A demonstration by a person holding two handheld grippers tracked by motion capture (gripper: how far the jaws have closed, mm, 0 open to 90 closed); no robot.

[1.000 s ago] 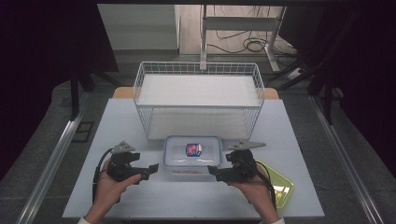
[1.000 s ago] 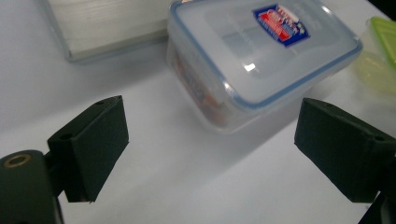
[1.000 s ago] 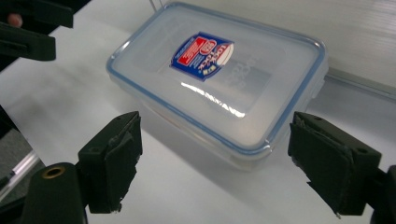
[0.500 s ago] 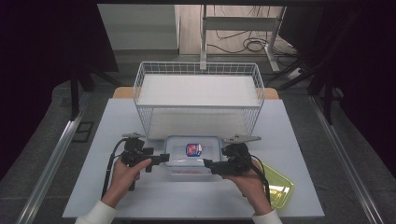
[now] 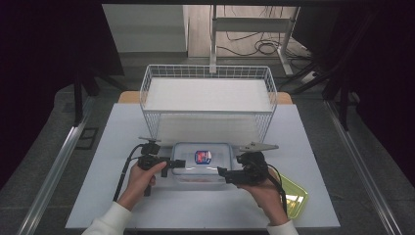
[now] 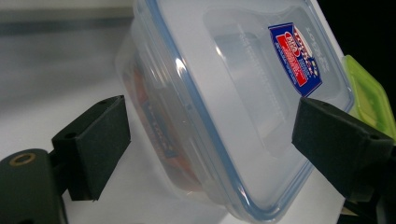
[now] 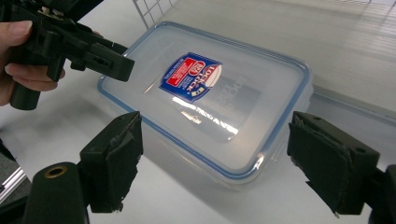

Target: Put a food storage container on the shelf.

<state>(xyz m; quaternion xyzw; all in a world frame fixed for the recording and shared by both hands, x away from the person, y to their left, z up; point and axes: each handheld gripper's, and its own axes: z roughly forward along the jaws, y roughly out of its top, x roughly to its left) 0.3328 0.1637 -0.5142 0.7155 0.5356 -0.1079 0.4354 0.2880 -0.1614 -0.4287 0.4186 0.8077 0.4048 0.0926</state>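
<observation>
High view places the clear rectangular plastic box with a blue-rimmed lid (image 5: 203, 164) on the white table (image 5: 98, 196), just before the white wire basket (image 5: 208, 98), between the left gripper (image 5: 179, 163) and right gripper (image 5: 222, 172). Left gripper view adds orange contents inside the box and a green lid (image 6: 371, 100) beyond it. Both gripper views show jaws spread wide around the box's ends, not visibly touching it.

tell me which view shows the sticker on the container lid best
The right gripper view: the red and blue sticker lies whole and large on the clear lid, though glare blurs its print. The left gripper view shows it skewed at a steep angle, near one jaw. In the high view it is only a small patch.
</observation>
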